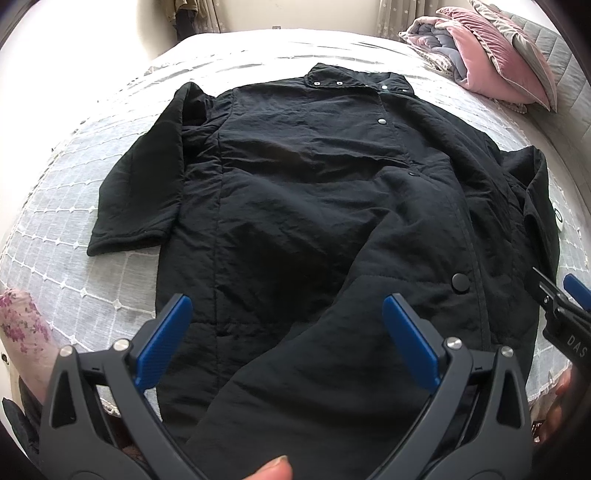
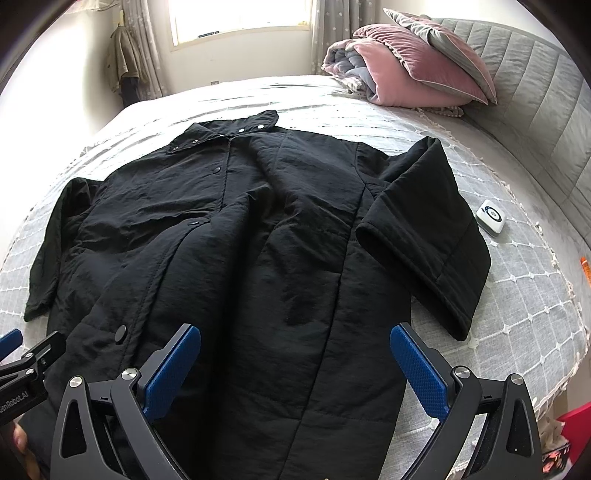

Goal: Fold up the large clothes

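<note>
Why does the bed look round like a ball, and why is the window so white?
Both wrist views use a fisheye lens, so the bed bulges and the corners go dark. In the right wrist view the window is washed out by daylight. The black coat is so dark that its folds barely show. Both the left gripper and the right gripper look sharp.

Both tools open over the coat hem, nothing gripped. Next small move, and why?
Probably lower the right tool onto the right sleeve cuff and close. The coat lies flat on the bed with both sleeves spread outward, and both tools, including the left tool, are open and empty, so folding a sleeve inward looks like the first step.
</note>
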`<action>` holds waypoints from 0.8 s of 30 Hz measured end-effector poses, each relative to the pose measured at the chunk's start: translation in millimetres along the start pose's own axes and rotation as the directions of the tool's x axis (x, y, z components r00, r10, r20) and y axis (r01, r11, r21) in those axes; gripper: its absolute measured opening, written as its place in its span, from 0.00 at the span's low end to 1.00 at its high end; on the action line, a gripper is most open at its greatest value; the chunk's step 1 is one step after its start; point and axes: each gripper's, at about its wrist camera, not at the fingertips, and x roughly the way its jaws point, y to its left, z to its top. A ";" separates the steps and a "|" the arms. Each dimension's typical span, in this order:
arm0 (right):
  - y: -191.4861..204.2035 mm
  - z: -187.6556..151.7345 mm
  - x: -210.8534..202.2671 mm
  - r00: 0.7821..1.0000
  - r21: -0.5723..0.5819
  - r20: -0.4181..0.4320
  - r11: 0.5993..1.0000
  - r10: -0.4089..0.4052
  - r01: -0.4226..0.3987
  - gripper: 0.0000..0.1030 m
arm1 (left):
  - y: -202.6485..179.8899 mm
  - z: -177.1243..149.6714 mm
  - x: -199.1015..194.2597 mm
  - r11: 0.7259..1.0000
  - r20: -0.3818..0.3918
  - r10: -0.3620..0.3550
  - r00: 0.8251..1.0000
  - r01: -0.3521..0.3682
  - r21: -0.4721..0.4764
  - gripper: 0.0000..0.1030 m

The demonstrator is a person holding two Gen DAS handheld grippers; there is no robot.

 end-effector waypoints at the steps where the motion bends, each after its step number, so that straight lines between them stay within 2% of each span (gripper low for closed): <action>1: -0.1 0.0 0.1 1.000 0.000 0.000 1.000 0.000 0.000 1.00 | 0.0 0.0 -0.1 1.000 -0.001 0.000 1.000 0.000 -0.001 1.00; 20: 2.7 -1.0 1.5 1.000 -0.010 -0.008 1.000 -0.003 0.003 1.00 | 1.1 -0.2 0.1 1.000 -0.001 0.000 1.000 0.000 -0.001 1.00; 24: 1.3 0.0 1.6 1.000 0.000 -0.012 1.000 0.022 -0.022 1.00 | 3.0 -0.5 -0.9 1.000 0.000 -0.012 1.000 0.012 0.000 1.00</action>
